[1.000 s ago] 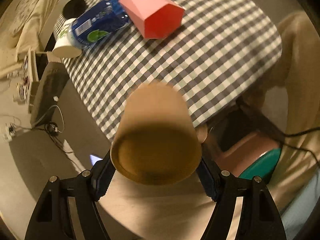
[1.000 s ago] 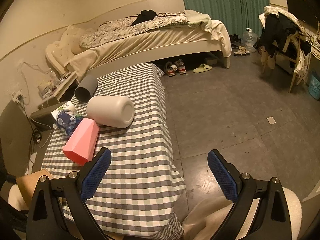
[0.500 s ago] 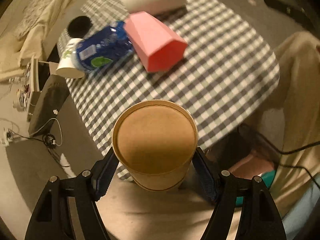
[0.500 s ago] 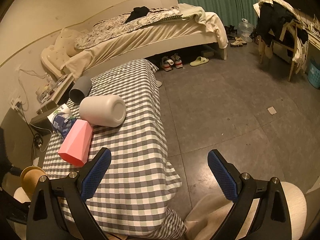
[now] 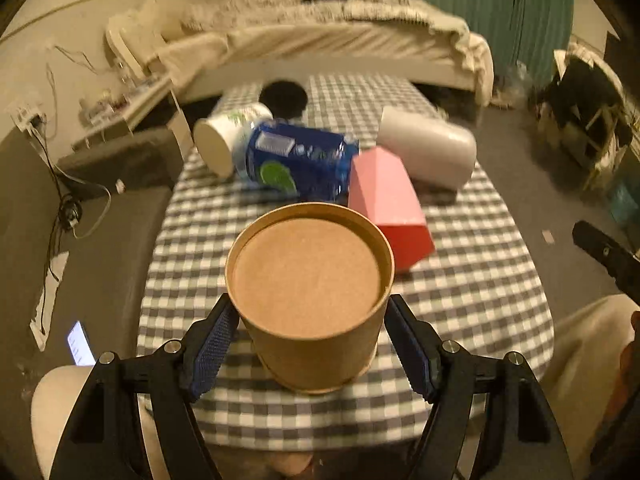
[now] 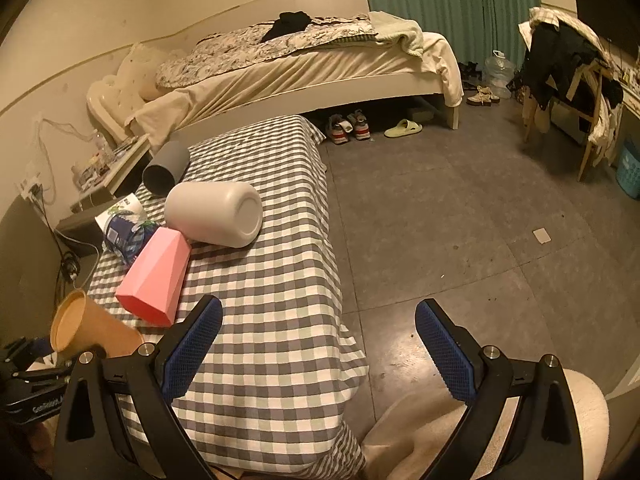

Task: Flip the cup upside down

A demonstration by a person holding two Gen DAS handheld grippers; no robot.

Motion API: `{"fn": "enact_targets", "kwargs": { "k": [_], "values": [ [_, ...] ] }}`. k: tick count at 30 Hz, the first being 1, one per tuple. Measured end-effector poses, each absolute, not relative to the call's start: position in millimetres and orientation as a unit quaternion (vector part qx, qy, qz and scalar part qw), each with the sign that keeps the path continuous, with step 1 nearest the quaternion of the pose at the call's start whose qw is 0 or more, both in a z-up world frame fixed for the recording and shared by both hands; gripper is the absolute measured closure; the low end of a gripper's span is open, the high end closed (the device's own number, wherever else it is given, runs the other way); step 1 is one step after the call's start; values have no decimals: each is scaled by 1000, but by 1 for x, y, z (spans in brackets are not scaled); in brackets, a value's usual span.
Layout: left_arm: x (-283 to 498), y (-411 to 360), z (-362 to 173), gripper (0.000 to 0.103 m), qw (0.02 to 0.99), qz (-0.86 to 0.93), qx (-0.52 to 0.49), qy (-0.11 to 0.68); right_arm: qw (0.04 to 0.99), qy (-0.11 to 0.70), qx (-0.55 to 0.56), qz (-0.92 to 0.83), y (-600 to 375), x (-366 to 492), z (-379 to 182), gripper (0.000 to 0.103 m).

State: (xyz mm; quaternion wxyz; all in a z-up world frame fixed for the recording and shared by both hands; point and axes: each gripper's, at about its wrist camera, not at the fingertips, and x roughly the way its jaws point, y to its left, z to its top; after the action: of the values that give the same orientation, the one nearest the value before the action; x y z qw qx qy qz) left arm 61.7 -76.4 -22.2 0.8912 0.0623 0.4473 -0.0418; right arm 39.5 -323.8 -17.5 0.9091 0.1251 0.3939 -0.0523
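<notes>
The left tool (image 5: 310, 340) pinches a brown paper cup (image 5: 310, 300) between its pads, base facing up, over the near edge of the checked counter (image 5: 480, 280). Just beyond lies a pink box (image 5: 388, 208). The right tool (image 6: 316, 344) is spread wide, holding nothing.

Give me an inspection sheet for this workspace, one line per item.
Surface: checked tablecloth.
Job's things: brown paper cup, base up, tilted.
Clutter: pink box, white cylinder, blue packet, grey tube, all lying down.
Tongs: left tongs shut on the cup; right tongs open, holding nothing.
Cables: wall cable.
Surroundings: bed, chair.
</notes>
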Motion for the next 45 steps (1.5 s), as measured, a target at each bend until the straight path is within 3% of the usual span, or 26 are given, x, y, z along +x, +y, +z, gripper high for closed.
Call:
{"fn": "enact_targets", "kwargs": {
  "k": [26, 33, 45],
  "values": [
    [-6, -21, 20, 12, 940, -55, -3, 335, 949, 309, 66, 3, -261, -6, 19, 6],
    [-17, -2, 15, 2, 944, -55, -12, 325, 945, 321, 46, 33, -225, -14, 13, 0],
    [-15, 18, 6, 0, 941, -32, -37, 335, 940, 338, -3, 51, -195, -10, -4, 0]
  ]
}}
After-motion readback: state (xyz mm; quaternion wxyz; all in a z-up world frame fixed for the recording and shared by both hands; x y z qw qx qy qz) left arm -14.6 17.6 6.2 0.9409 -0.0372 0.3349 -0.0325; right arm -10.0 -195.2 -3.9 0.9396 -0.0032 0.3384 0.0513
